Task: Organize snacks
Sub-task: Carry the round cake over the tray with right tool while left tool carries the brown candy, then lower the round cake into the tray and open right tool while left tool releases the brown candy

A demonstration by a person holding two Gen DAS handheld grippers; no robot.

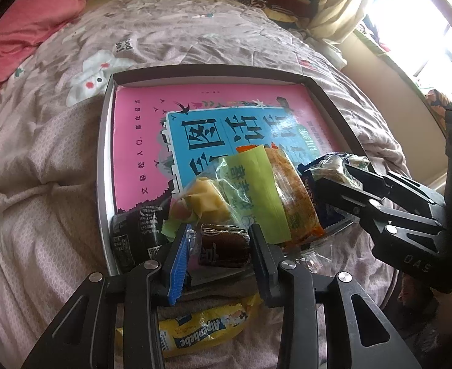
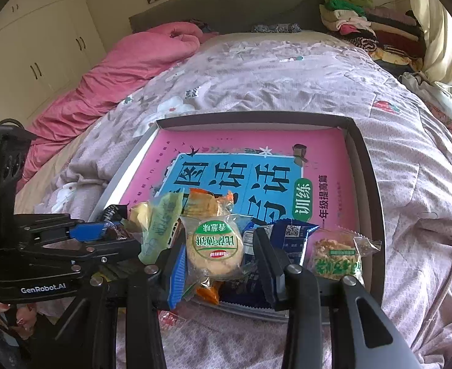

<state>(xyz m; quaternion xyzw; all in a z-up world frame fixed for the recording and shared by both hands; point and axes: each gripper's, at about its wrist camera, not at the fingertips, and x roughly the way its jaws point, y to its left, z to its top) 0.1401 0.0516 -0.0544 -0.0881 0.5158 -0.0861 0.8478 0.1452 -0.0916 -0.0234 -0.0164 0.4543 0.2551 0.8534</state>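
Gripping a dark brown wrapped snack [image 1: 222, 247] between its blue-padded jaws, the left gripper [image 1: 219, 246] hangs over the near edge of the shallow box [image 1: 102, 153]. Just below it, outside the box on the quilt [image 1: 41, 153], lies a yellow candy bag [image 1: 201, 329]. The right gripper [image 2: 218, 252] is clenched on a round biscuit in a clear wrapper with a green label [image 2: 215, 249], held over the near end of the same box [image 2: 364, 169]; in the left wrist view the same gripper [image 1: 333, 175] reaches in from the right with the packet at its tips.

Inside the box, along its near end, the other snacks sit in a loose heap: a black packet [image 1: 139, 230] in the near left corner, a pale yellow piece in clear wrap [image 1: 207, 196], a green-labelled bag [image 1: 256, 190], an orange-wrapped cake [image 1: 296, 196] and a dark blue packet [image 2: 290, 236]. A square crumbly bar in clear wrap [image 2: 336, 255] rests at the near right, just beside the blue one. All lie on a pink and blue book cover [image 2: 241, 166] that fills the box floor.

Beyond the box the flowered quilt stretches on, with a pink blanket [image 2: 118, 73] bunched at the far left, folded clothes [image 2: 367, 27] stacked at the far right, and a grey headboard [image 2: 226, 9] behind.
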